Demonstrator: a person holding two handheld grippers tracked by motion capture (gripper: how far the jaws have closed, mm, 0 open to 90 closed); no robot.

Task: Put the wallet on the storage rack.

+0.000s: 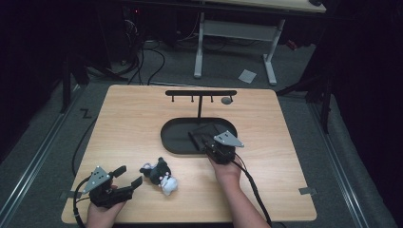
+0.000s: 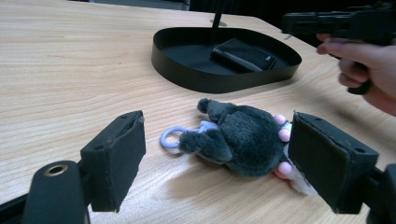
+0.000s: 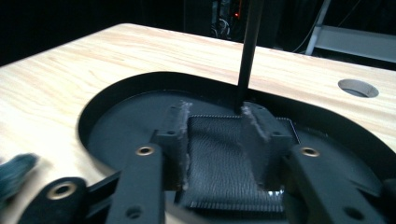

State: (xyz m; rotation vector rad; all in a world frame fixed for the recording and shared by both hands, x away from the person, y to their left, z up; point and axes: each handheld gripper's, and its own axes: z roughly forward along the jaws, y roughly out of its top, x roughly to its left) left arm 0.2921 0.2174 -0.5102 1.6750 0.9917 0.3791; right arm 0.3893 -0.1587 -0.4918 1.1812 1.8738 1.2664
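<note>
A grey and white plush toy (image 1: 160,176) with a pale blue ring lies on the wooden table near its front edge. My left gripper (image 1: 129,175) rests just left of it, open, its wide-apart jaws (image 2: 217,154) framing the plush (image 2: 243,140) without touching it. A black wallet (image 1: 209,128) lies flat in the black oval tray (image 1: 167,138). My right gripper (image 1: 199,138) hovers low over the tray's right half. In the right gripper view, its jaws (image 3: 217,116) stand open over the wallet (image 3: 219,158), and the pads do not press on it.
A thin black pole rises from the tray to a T-shaped hanger bar (image 1: 200,93) with small pegs. A round grey cable hole (image 1: 226,100) sits in the tabletop behind it. Another desk's white legs (image 1: 198,47) stand on the floor beyond.
</note>
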